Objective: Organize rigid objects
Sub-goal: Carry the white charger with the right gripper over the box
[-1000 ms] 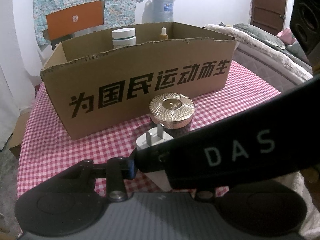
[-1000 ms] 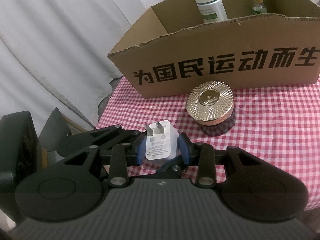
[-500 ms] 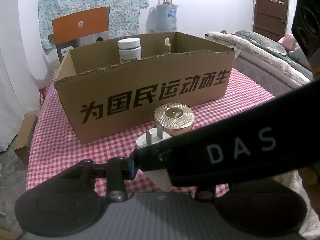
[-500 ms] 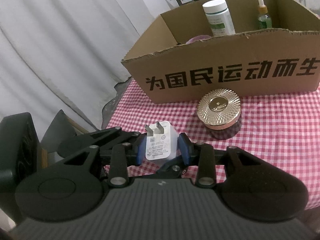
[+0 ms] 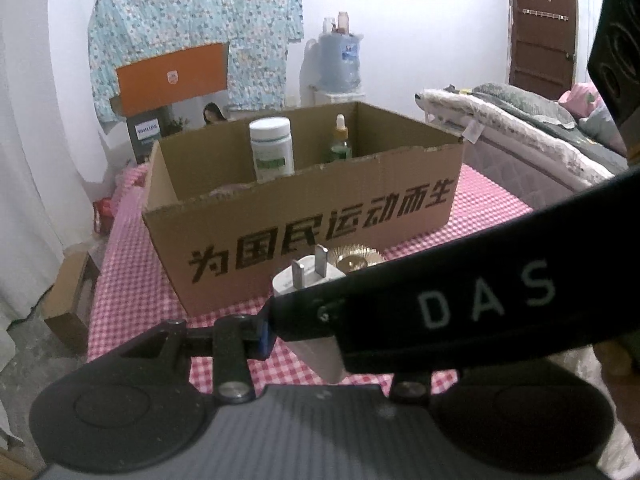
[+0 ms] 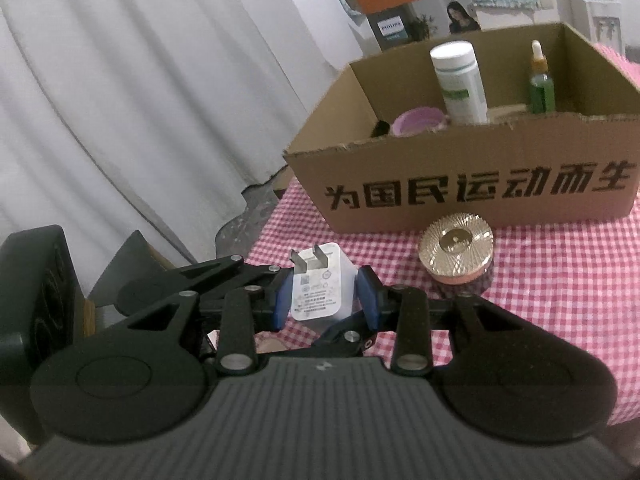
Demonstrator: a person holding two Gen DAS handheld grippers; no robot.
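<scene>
Above a red-and-white checked tablecloth (image 6: 560,280), the right gripper (image 6: 324,294) pinches a white charger plug (image 6: 320,288) between its blue pads (image 6: 282,300), prongs pointing up and away toward the box. Seen from the left wrist, the same plug (image 5: 308,280) sits at the left gripper (image 5: 312,328), whose one visible blue pad (image 5: 263,338) lies just beside it; a black arm marked "DAS" crosses in front and hides the other finger, so whether that claw is closed cannot be told. Behind stands an open cardboard box (image 6: 460,196) printed with black characters, holding a white bottle (image 6: 460,80), a green dropper bottle (image 6: 542,80) and a pink round item (image 6: 418,120). A gold-lidded jar (image 6: 456,252) rests on the cloth just in front of the box.
</scene>
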